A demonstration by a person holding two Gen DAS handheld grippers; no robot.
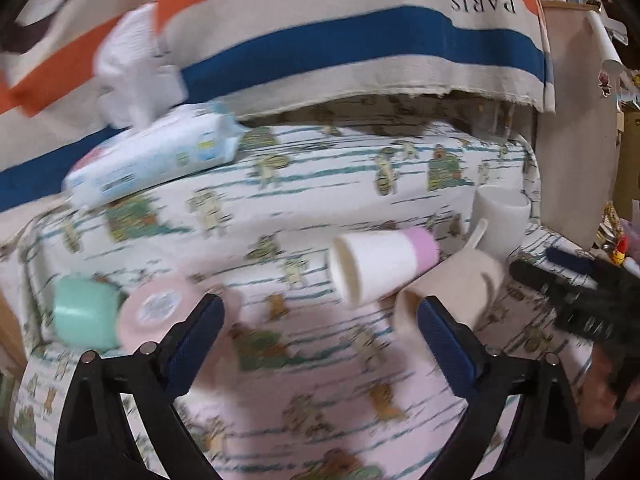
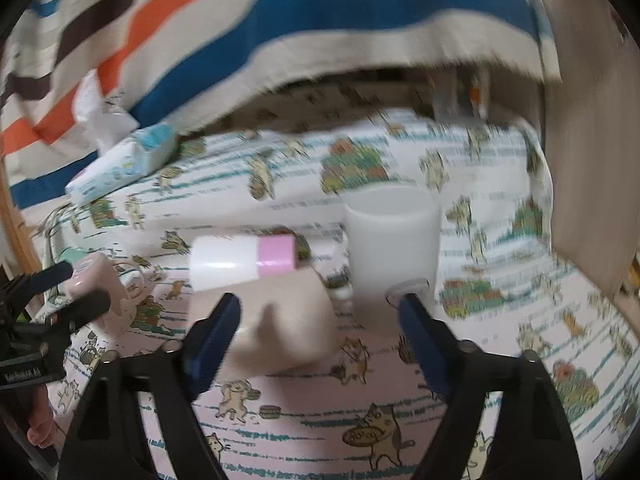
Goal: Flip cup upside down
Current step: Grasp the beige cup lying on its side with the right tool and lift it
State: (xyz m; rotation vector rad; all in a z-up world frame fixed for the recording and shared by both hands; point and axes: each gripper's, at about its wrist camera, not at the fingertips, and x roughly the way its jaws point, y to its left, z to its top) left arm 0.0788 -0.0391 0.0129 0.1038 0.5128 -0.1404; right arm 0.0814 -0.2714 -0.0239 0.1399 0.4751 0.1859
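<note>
Several cups lie on a cartoon-print cloth. A white cup with a pink base [image 1: 382, 266] [image 2: 242, 262] lies on its side. A beige mug [image 1: 452, 294] [image 2: 286, 326] lies on its side under it, just ahead of my right gripper [image 2: 320, 330], which is open and empty. A white mug [image 1: 500, 220] [image 2: 394, 258] stands upright behind. A pink mug [image 1: 160, 314] [image 2: 102, 294] and a mint cup [image 1: 86, 314] lie at the left. My left gripper [image 1: 320, 326] is open and empty, between the pink mug and the beige mug.
A pack of wet wipes [image 1: 156, 158] [image 2: 120, 164] lies at the back left. A striped cloth [image 1: 320, 40] hangs behind the table. A wooden panel [image 2: 588, 160] stands at the right edge.
</note>
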